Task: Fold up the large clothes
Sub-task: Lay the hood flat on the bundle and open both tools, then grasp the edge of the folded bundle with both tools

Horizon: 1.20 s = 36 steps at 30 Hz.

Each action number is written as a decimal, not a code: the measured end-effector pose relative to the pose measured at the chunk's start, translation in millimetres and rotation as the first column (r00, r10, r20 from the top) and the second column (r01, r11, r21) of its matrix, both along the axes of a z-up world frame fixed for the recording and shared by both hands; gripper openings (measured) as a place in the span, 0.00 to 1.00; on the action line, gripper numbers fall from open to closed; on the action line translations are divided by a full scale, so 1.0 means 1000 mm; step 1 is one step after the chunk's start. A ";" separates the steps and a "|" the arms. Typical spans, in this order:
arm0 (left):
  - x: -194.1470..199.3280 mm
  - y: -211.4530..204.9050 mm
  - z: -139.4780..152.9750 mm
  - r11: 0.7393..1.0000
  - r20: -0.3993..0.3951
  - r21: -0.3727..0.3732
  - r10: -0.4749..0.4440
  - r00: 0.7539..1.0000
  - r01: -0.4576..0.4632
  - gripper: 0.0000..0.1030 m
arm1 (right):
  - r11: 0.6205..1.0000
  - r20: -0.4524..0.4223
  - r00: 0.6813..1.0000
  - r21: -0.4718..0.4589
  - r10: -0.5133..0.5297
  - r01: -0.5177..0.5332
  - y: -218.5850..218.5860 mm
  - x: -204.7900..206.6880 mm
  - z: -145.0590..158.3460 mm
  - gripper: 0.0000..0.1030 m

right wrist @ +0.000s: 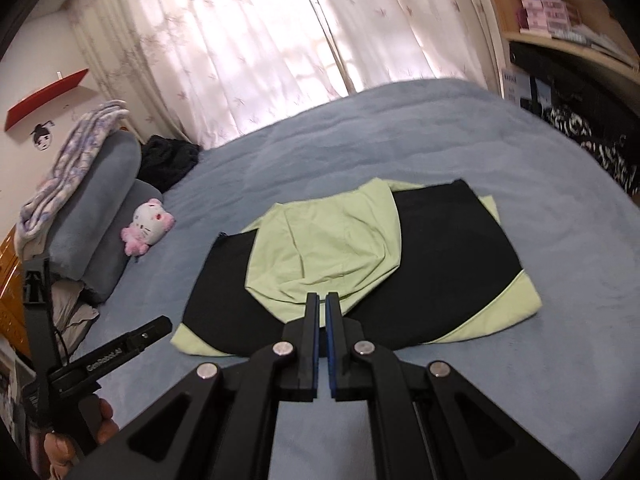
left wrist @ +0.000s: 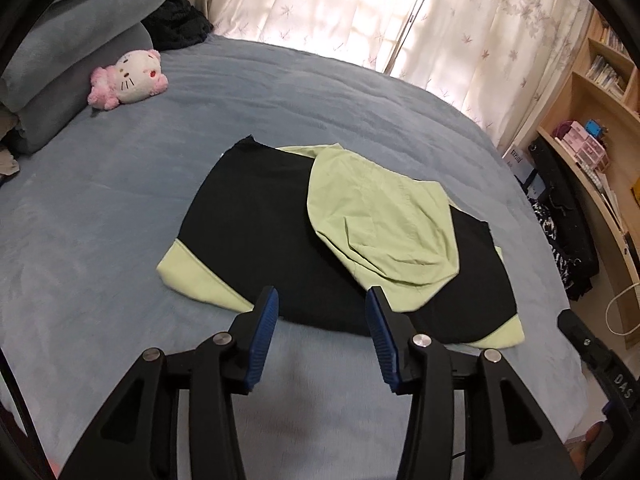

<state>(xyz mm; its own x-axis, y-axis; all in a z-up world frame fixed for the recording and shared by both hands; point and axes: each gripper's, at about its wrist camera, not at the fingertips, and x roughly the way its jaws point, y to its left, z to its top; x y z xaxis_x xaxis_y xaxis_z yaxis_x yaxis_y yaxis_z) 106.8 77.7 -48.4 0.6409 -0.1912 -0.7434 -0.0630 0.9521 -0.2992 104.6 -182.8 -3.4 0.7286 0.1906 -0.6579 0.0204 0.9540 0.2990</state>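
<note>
A folded black and light-green garment (left wrist: 264, 220) lies flat on the blue-grey bed cover (left wrist: 88, 232). Its green hood (left wrist: 380, 220) is spread over the black body, and green corners show at the near edge. My left gripper (left wrist: 323, 294) hovers above the garment's near edge, open with nothing between its blue pads. In the right wrist view the same garment (right wrist: 452, 248) sits mid-bed. My right gripper (right wrist: 322, 298) hangs over the hood's near edge (right wrist: 328, 240), shut and empty. The left gripper's body (right wrist: 120, 348) shows at the lower left, held by a hand (right wrist: 102, 420).
A pink and white plush toy (left wrist: 128, 78) rests by the grey pillows (left wrist: 80, 40) at the bed's far left, with a dark clothing pile (left wrist: 176, 20) behind it. Curtains (left wrist: 340, 8) hang along the far side. Wooden shelves (left wrist: 592, 100) stand to the right.
</note>
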 end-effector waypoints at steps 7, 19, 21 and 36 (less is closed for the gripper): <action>-0.026 0.003 0.008 0.999 0.018 0.022 -0.028 0.999 0.027 0.47 | 0.999 0.009 1.000 -0.023 0.027 -0.026 0.010 -0.028 0.009 0.03; -0.032 0.014 -0.016 0.999 -0.026 0.013 -0.041 0.999 0.041 0.52 | 0.988 -0.076 0.986 0.002 0.151 -0.151 0.019 -0.058 0.006 0.03; -0.029 0.016 -0.023 0.999 -0.040 -0.008 -0.046 0.998 0.046 0.52 | 0.986 -0.055 0.984 -0.005 0.169 -0.169 0.019 -0.067 0.014 0.04; 0.037 0.042 -0.135 0.947 -0.162 -0.307 0.046 0.986 -0.095 0.53 | 0.995 -0.110 0.989 -0.033 0.094 -0.098 0.031 0.025 -0.080 0.23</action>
